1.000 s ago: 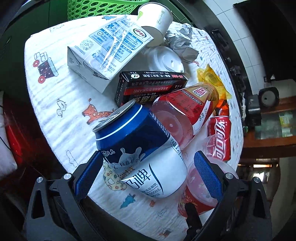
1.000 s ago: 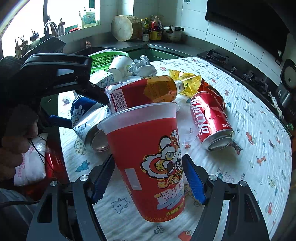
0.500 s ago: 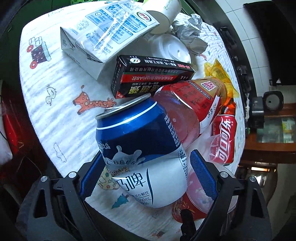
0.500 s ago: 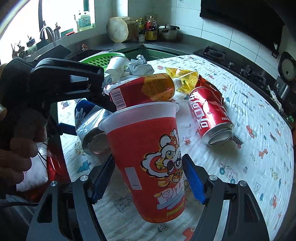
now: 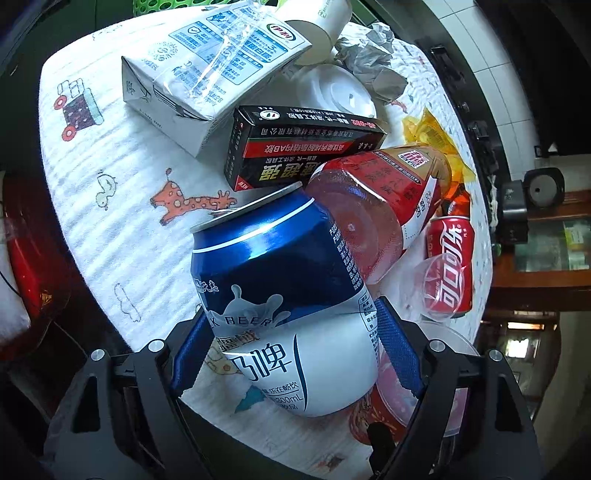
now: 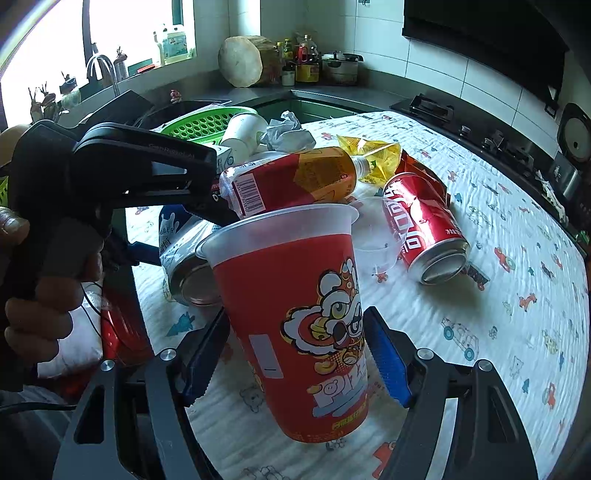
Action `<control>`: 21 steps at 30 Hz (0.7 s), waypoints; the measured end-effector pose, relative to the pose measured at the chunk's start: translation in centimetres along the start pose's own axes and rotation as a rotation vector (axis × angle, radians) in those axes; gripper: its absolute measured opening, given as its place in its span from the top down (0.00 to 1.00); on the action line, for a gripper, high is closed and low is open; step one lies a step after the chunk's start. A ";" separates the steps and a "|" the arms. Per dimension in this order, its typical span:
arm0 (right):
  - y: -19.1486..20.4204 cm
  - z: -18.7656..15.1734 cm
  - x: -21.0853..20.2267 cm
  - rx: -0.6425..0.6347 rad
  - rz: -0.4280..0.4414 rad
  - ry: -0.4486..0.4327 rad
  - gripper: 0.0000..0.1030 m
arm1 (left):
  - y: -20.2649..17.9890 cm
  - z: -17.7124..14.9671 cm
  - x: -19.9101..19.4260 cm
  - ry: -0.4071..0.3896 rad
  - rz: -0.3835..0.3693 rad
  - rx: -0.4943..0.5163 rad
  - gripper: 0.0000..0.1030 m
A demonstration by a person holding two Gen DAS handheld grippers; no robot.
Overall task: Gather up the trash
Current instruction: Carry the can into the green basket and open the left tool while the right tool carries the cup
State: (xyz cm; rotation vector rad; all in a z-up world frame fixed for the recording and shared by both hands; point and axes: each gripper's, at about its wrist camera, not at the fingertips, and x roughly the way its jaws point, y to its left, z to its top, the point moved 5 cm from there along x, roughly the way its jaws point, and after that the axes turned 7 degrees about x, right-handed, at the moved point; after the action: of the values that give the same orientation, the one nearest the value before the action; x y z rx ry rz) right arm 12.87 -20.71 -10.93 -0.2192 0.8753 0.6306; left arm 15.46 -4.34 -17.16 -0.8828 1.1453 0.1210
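Left gripper (image 5: 291, 354) has the blue-and-white beer can (image 5: 284, 302) between its blue pads, jaws closing; the right pad looks to touch the can wall, the left pad is just short of it (can't confirm a firm grip). Can lies tilted at the near edge of the table (image 5: 122, 206), its top end pointing far-left.

Right gripper (image 6: 295, 358) is clamped on the red plastic cup (image 6: 314, 325), pads pressing both sides, the cup tilted with its rim pointing away.

Clutter around the can:
- red-label drink bottle (image 5: 384, 206) lying against the can's right shoulder, touching it
- black glue box (image 5: 299, 147) just beyond, behind the can top
- milk carton (image 5: 207, 70) far left, paper cup (image 5: 317, 22) and crumpled paper (image 5: 373, 62) beyond it
- white lid (image 5: 340, 96) between carton and crumpled paper
- red cola can (image 5: 450, 258) on its side to the right, a clear plastic cup (image 5: 439, 284) in front of it
- yellow wrapper (image 5: 432, 136) behind the bottle
- green basket (image 6: 207, 125) at the far edge, seen from the right wrist view

The bottle leaning on the can is the main obstruction.

Versus one second ago: the left jaws have narrowed from well clear of the can to right at it, and the can fills more of the view. The right grip on the cup is unchanged.
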 end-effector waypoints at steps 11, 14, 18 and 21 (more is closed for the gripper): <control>2.6 2.3 -2.8 -0.022 0.060 -0.067 0.31 | 1.4 1.0 -6.9 -0.086 -0.062 0.141 0.21; 3.8 4.2 -3.0 -0.039 0.077 -0.091 0.31 | 2.5 3.0 -9.5 -0.140 -0.067 0.151 0.21; 5.7 7.3 -2.2 -0.052 0.096 -0.121 0.31 | 3.8 7.3 -13.1 -0.229 -0.034 0.181 0.21; 7.1 9.9 -0.9 -0.045 0.114 -0.131 0.31 | 5.2 12.4 -15.6 -0.302 0.004 0.202 0.21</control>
State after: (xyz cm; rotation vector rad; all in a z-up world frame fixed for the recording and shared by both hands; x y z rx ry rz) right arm 14.61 -11.17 -3.50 -0.1677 0.7519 0.7631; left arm 15.01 12.65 -5.50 -0.6571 0.8602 0.1342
